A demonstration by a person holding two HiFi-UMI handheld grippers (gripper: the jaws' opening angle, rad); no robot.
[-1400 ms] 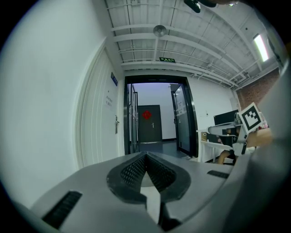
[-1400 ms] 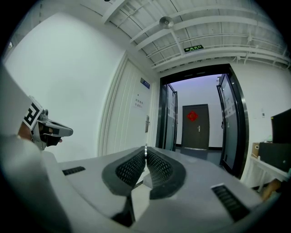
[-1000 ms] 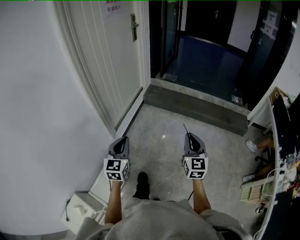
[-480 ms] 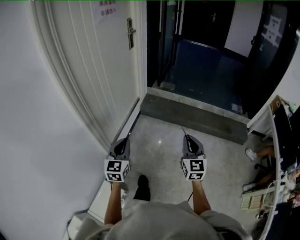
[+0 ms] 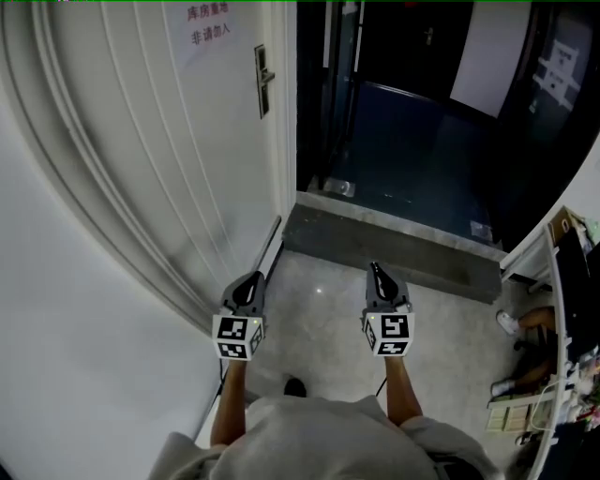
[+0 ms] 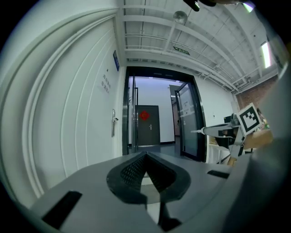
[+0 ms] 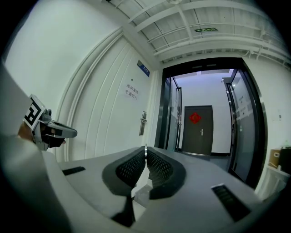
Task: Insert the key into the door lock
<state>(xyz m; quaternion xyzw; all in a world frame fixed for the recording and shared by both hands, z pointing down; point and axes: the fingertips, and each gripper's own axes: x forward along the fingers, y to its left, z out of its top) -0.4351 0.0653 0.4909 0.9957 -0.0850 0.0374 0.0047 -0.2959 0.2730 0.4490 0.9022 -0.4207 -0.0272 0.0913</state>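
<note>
Near the right edge of the white door (image 5: 216,141), the door lock (image 5: 263,80) with its lever handle sat larger and closer in the head view than it had a second before. The red-lettered sign (image 5: 208,23) above it had come into plain sight. We read that as our walk toward the doorway: the pale box that had lain by the wall at the lower left had dropped out of frame, and the dark threshold step (image 5: 394,246) had drawn nearer to both tools.

The grippers had kept their pose, side by side and level, pointing ahead over the floor. The left gripper (image 5: 252,278) had its jaws pressed together with nothing between them. The right gripper (image 5: 375,270) had its jaws clamped on the key (image 7: 145,148), whose thin metal blade stood out just past the pad tips. In the left gripper view the same blade showed as a slim point reaching forward.

The key was still well apart from the lock, which lay to the left of where it pointed and somewhat higher. We judged the task to be in its approach only, with nothing lined up yet. The right gripper would have to swing toward the door's edge and rise to the keyhole, which was too small for us to make out.
</note>
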